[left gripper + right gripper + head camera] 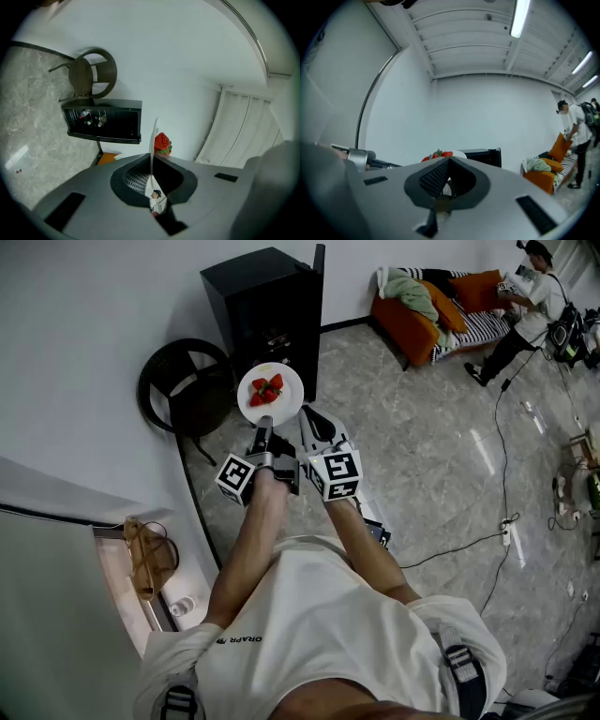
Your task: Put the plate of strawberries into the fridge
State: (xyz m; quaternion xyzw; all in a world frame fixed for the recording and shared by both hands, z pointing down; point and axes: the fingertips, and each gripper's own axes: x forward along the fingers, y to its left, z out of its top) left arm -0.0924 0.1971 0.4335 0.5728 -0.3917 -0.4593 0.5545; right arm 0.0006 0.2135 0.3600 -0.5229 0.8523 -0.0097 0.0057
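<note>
Plate of strawberries (287, 400) is carried in the air, its near rim pinched in the left gripper (264, 424), the plate reaching out ahead of the tips with the strawberries (266, 390) piled in the middle. Left jaws are clamped on the rim edge. The right gripper (315, 426) sits just beside the left one on its right. Its jaws look together at the tips with nothing in them, and the plate only shows past them. The black mini fridge (267, 310) stands straight ahead beyond the plate, bottles visible inside, and the door looks swung open. A round wicker chair (183, 385) is off to the left of it. Step in hand, I'd say: carrying to the fridge. To do it well, keep the plate flat, since a one-point rim grip lets it sag and the berries roll, and bring the far edge in above a shelf before letting go. Both forearms are stretched forward, close together, grippers level.
</note>
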